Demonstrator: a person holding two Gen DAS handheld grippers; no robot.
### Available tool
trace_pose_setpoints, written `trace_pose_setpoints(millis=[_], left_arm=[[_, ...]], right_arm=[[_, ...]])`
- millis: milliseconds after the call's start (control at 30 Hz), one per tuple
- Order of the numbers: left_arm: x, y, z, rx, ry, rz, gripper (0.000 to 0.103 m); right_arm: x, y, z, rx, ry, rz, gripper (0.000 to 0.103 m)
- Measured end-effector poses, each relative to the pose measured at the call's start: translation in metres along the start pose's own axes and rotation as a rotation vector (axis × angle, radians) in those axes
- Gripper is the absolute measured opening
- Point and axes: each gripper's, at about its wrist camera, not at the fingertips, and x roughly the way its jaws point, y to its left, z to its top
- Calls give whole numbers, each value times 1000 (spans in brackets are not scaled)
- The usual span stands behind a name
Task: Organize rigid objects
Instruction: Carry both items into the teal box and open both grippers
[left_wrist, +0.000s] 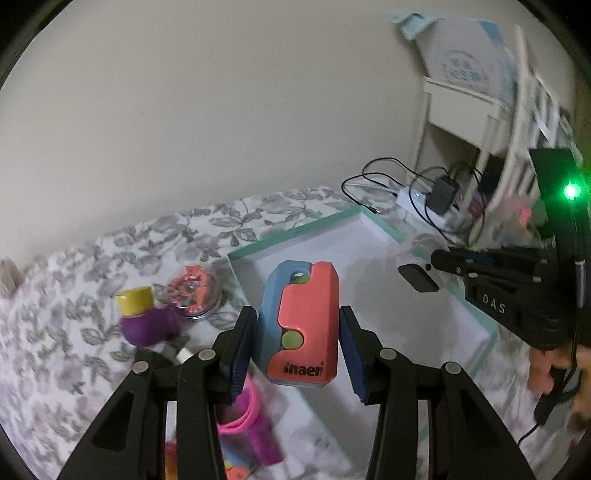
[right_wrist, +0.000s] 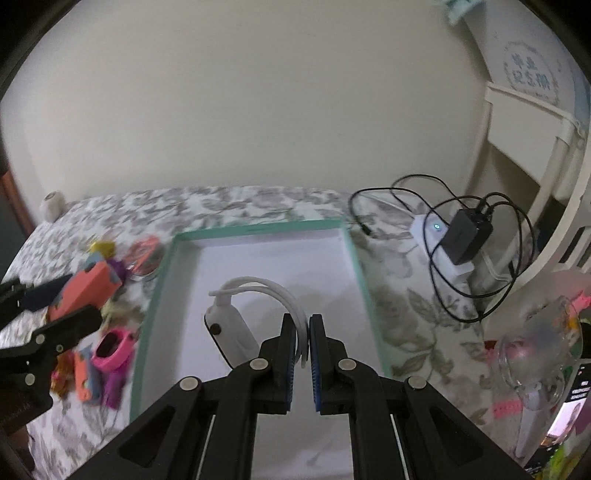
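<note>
So far the teal-rimmed box (right_wrist: 255, 230) lies bare. The left hand-held gripper (left_wrist: 298, 345) clamps a coral-and-blue case (left_wrist: 301, 325); the right hand-held gripper (right_wrist: 303, 360) pinches a white corded gadget (right_wrist: 236, 332) over it. Other toys (right_wrist: 110, 350) wait on the bedspread (right_wrist: 240, 206) at nine o'clock.

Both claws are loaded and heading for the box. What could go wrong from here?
1. The right claw pinches only the thin loop of the white device; the body hangs to one side and might swing or slip out.
2. The left claw carries the coral toy with both claws near the teal box; they could collide over it.
3. The charger cables lie beside the box and might snag.
</note>
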Motion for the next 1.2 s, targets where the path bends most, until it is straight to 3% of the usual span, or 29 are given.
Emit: trace_pose_setpoints(millis=[133, 600, 1200], left_arm=[[24, 0, 8, -57, 42, 4, 47], [87, -11, -2, -84, 137, 35, 47], [96, -13, -9, -93, 162, 36, 51]], right_arm=[[22, -10, 10, 41, 44, -22, 8], [77, -14, 5, 60, 177, -54, 8], [85, -15, 5, 42, 198, -38, 11]])
